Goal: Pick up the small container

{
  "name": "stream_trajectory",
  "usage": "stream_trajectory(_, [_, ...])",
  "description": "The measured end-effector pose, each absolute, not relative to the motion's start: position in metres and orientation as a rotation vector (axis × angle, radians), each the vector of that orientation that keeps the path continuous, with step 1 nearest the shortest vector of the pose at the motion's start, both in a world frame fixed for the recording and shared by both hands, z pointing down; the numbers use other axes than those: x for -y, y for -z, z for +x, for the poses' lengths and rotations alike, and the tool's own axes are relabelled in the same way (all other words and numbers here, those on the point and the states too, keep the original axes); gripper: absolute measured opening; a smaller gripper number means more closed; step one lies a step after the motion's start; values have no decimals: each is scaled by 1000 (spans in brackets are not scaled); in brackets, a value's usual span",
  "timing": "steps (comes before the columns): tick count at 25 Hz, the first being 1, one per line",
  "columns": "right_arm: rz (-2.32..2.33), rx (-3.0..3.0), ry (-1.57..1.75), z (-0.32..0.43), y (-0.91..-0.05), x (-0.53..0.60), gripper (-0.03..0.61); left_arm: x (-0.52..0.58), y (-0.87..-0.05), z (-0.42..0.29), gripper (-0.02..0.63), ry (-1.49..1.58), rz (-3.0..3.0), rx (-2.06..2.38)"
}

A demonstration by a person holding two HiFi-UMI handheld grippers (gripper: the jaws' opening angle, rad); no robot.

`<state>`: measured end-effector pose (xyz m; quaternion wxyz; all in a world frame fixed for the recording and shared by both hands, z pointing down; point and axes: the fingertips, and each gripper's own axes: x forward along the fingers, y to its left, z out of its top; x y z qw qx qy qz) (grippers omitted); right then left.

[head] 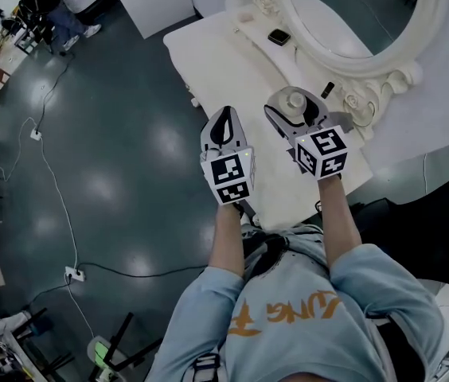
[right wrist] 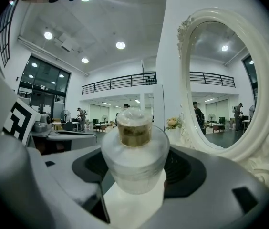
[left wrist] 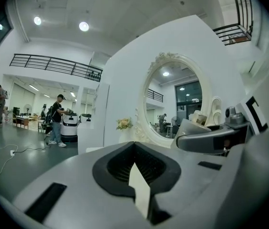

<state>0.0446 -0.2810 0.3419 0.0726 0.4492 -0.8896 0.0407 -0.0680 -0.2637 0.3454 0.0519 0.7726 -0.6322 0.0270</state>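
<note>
Over the white table (head: pixel 208 54), the right gripper (head: pixel 295 108) clamps the small container (right wrist: pixel 134 151); alongside, the left gripper (head: pixel 225 118) is pinched closed, empty.

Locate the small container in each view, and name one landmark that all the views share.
Head view: small container, upper centre-right, held in the right tool.
Left gripper view: cannot be made out.
Right gripper view: low centre, gripped between the jaws.
Shared landmark: the ornate white mirror.
</note>
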Motion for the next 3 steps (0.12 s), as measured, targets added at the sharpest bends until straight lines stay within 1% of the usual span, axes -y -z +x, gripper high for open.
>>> stream_trajectory(3, [1341, 2672, -121, 44, -344, 280, 328, 263, -347, -70, 21, -83, 2342, 1930])
